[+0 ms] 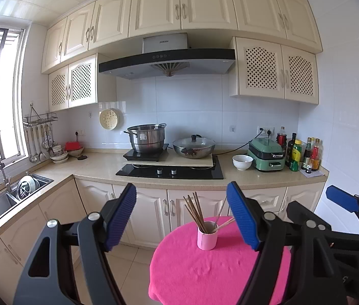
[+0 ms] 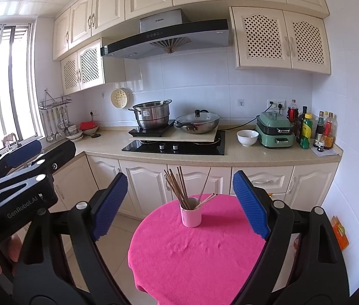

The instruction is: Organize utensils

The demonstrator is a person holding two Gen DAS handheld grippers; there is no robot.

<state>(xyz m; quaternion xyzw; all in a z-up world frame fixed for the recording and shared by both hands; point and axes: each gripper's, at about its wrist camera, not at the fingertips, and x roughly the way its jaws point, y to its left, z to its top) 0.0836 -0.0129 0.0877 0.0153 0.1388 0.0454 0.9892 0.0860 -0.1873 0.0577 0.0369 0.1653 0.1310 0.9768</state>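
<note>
Hovering both grippers short of the table (image 1: 204,274), jaws wide, nothing between them. Left gripper (image 1: 182,216) frames the cup (image 1: 206,237) just ahead, a bit right of centre betw my fingers; right gripper (image 2: 179,204) frames the same cup (image 2: 190,214) almost dead centre. Cup sits upright on the pink cloth, towards the far edge, well past my fingertips (image 1: 122,216) w/ no contact.

Chopsticks (image 1: 194,212) stand in the cup: one bunch leans left, a couple lean right, and a few lie low over the rim w/ tips pointing right, out over the cloth. My guess is the cup is the holder, so sticks go there to stay together and upright; the low ones look like the untidy part left to fix. Wide jaws make sense for a first approach, since either could close on a thin stick or steady the cup.

Hard to tell: exact stick count, bunch overlaps. Can't see if the low sticks' ends are inside the cup or only resting on the rim. Cup inside is hidden. Table's near edge and legs are cut off below, behind my fingers. Each gripper shows only partly in the other's view, at the frame edge.
</note>
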